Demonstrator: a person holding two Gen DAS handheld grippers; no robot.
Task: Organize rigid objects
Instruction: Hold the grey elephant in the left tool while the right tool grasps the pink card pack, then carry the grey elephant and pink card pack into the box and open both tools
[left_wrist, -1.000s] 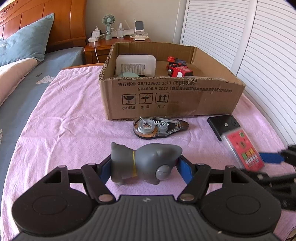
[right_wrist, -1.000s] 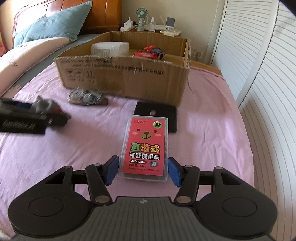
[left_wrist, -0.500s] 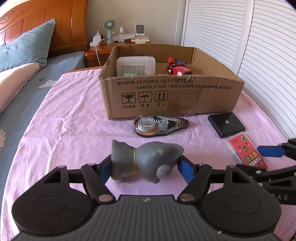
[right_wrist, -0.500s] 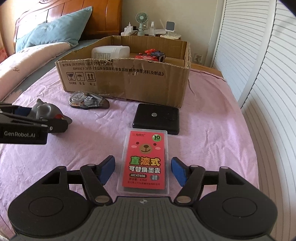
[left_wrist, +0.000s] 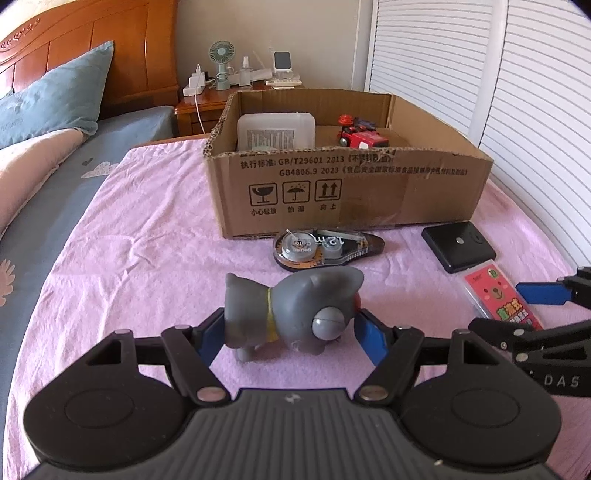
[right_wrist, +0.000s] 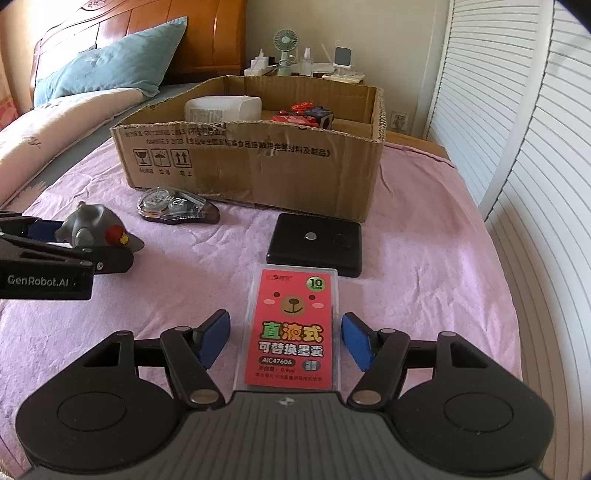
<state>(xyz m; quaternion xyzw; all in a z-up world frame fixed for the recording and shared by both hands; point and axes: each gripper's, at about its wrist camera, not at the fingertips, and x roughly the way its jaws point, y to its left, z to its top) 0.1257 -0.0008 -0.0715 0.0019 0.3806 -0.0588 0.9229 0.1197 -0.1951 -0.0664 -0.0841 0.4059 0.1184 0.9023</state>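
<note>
The grey rubber elephant toy (left_wrist: 291, 314) stands on the pink cloth (left_wrist: 147, 258) between the blue pads of the left gripper (left_wrist: 290, 334); the left pad touches its rump, the right pad stands just clear. The right gripper (right_wrist: 284, 341) is spread around the flat red ink-cartridge pack (right_wrist: 293, 328), both pads apart from it. Both grippers angle downward. Beyond lie a clear correction-tape dispenser (left_wrist: 327, 247), a black square box (right_wrist: 314, 243) and an open cardboard carton (left_wrist: 347, 184).

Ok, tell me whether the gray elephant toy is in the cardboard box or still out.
Out. The gray elephant toy stands on the pink blanket in front of the cardboard box, between the left gripper's fingers.
</note>
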